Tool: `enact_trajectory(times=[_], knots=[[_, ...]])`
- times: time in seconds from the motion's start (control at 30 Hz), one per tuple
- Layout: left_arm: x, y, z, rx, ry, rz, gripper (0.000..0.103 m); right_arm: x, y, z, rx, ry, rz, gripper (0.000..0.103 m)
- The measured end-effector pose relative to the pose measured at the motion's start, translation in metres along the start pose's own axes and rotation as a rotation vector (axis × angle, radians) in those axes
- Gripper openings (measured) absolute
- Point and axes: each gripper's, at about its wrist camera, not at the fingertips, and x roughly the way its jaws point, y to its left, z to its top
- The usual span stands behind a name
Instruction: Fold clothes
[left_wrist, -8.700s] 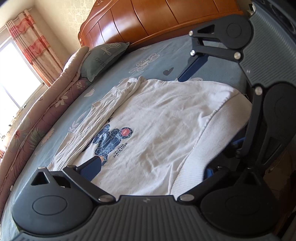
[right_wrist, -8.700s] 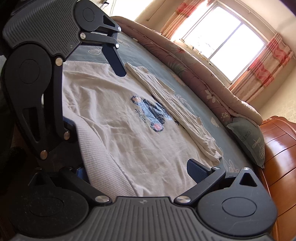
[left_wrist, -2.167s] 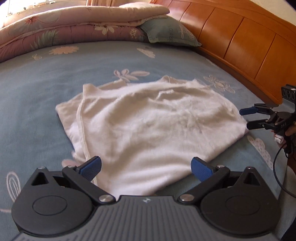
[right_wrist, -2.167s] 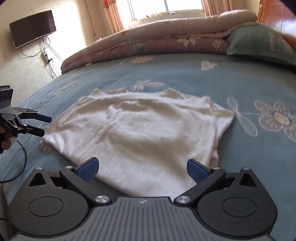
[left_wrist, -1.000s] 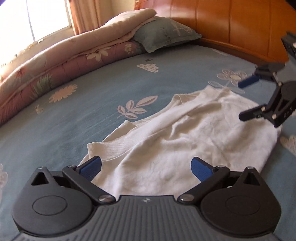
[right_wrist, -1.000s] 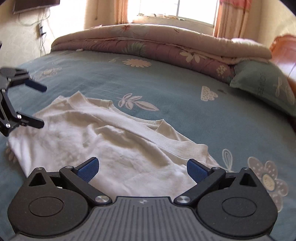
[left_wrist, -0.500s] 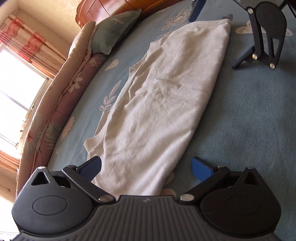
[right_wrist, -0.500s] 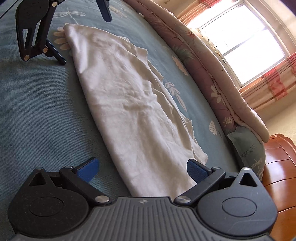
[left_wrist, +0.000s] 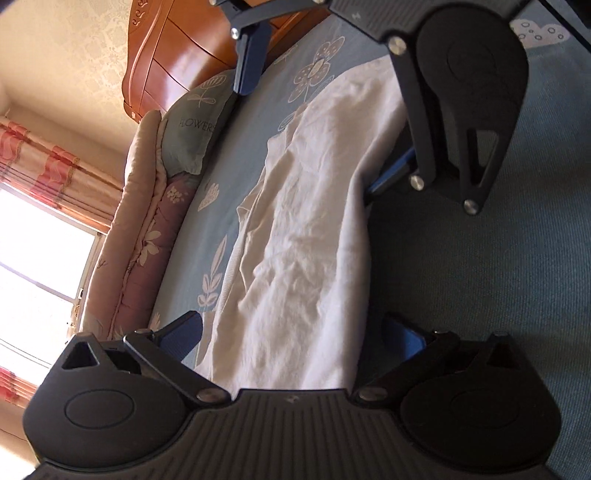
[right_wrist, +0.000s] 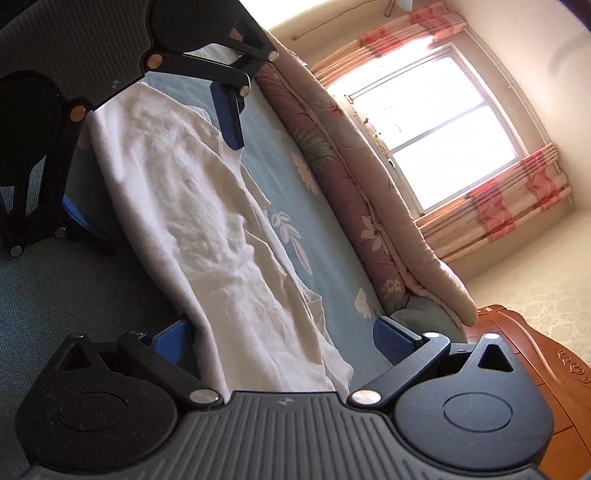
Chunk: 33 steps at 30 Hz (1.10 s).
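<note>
The shirt (left_wrist: 306, 236) lies in a long band on the bed (left_wrist: 480, 277). Left gripper (left_wrist: 295, 332) and right gripper (right_wrist: 284, 332) face each other across it – jaws wide, each straddling one end. This placement suits pinching both ends together – a judgement only.

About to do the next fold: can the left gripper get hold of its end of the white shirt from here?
Probably yes. The left gripper is open, its fingers either side of the white shirt, nothing between.
</note>
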Motion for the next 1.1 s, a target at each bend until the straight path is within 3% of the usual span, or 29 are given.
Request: enact_trajectory(times=[0.2, 0.5, 0.6, 0.77, 0.87, 1.1], knots=[[0.000, 0.010, -0.018, -0.044, 0.064, 0.048, 0.102, -0.002, 0.015, -0.013, -0.056, 0.040, 0.058, 0.103], [-0.003, 0.029, -0.069, -0.060, 0.200, 0.096, 0.103, 0.013, -0.004, -0.042, -0.028, 0.127, 0.005, 0.103], [-0.002, 0.026, -0.066, -0.044, 0.196, 0.112, 0.102, 0.021, -0.014, -0.053, -0.018, 0.160, -0.022, 0.103], [0.006, 0.024, -0.038, -0.054, 0.136, 0.088, 0.102, 0.031, -0.003, -0.032, -0.001, 0.120, -0.018, 0.103], [0.008, 0.020, -0.031, 0.008, 0.114, 0.085, 0.102, 0.034, 0.003, -0.022, -0.016, 0.100, -0.023, 0.103], [0.012, 0.026, -0.063, 0.044, 0.203, 0.132, 0.102, 0.029, -0.014, -0.058, -0.045, 0.157, -0.064, 0.103]])
